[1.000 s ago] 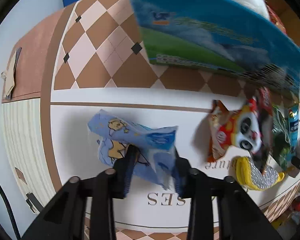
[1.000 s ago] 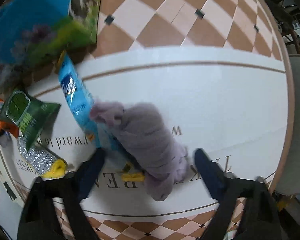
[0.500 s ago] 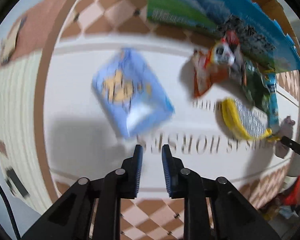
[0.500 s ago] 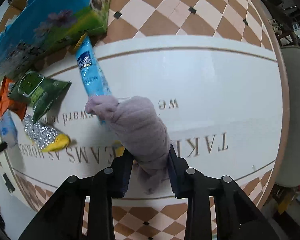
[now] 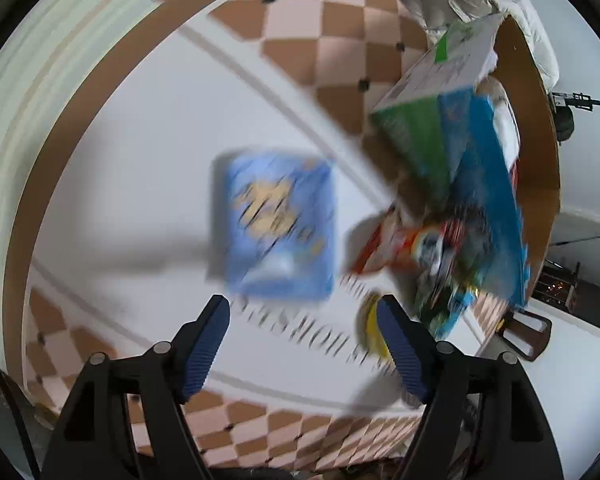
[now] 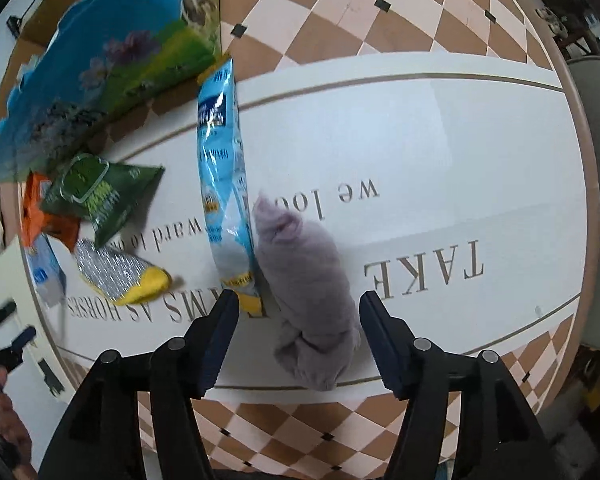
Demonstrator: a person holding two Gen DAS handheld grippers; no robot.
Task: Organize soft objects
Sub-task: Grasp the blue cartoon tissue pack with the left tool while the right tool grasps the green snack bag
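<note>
In the right wrist view a rolled lilac cloth [image 6: 312,292] lies on the white table, its near end between the spread fingers of my right gripper [image 6: 296,312], which is open and not touching it. A long light-blue packet [image 6: 224,184] lies right beside the cloth. In the blurred left wrist view my left gripper [image 5: 302,320] is open and empty above the table. A blue tissue pack [image 5: 280,228] lies flat just beyond its fingertips.
A cardboard box [image 5: 472,160] with a blue-green printed side stands at the right, also at the top left in the right wrist view [image 6: 100,64]. A green packet [image 6: 100,196], an orange packet [image 6: 36,212] and a silver-yellow scrubber [image 6: 120,276] lie by it. The table edge is near.
My left gripper let go of the blue tissue pack, shut, then opened and swung with the view. My right gripper shut on the lilac cloth, then opened and left it on the table.
</note>
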